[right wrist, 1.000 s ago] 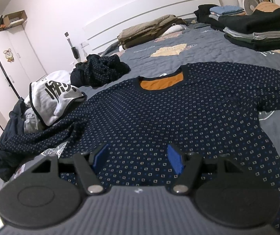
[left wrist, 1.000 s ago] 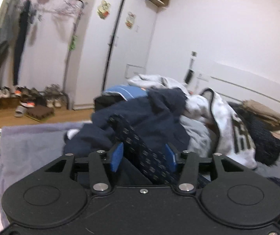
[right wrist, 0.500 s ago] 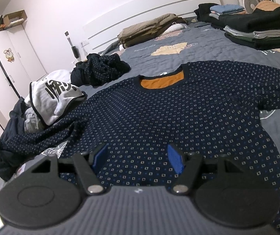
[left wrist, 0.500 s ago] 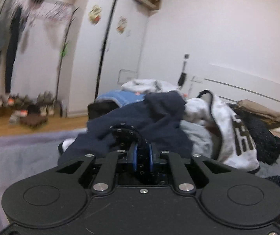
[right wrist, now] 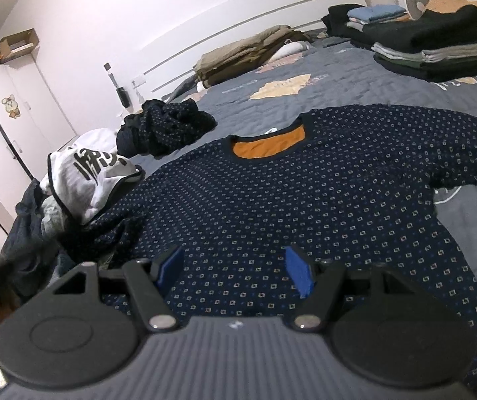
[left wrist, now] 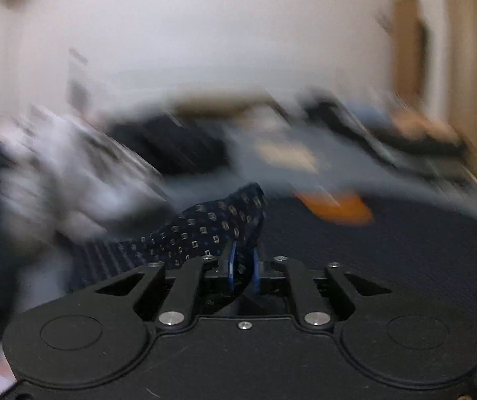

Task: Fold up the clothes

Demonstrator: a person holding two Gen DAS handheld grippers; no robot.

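Note:
A navy patterned sweater (right wrist: 305,193) with an orange inner collar lies spread flat on the grey bed. My left gripper (left wrist: 242,263) is shut on the sweater's left sleeve (left wrist: 205,230), which drapes up over the fingers; this view is heavily blurred. My right gripper (right wrist: 235,268) is open and empty, hovering just above the sweater's lower hem. The sleeve (right wrist: 105,230) looks bunched at the sweater's left side in the right wrist view.
A pile of unfolded clothes, with a white printed garment (right wrist: 88,173) and a dark crumpled one (right wrist: 168,126), lies left of the sweater. Folded stacks (right wrist: 431,46) sit at the far right. A brown blanket (right wrist: 248,53) lies by the headboard. Wardrobes (right wrist: 5,126) stand at left.
My left gripper closed on the sleeve and has swung fast to the right, carrying it toward the sweater's body. The right gripper has stayed open in place.

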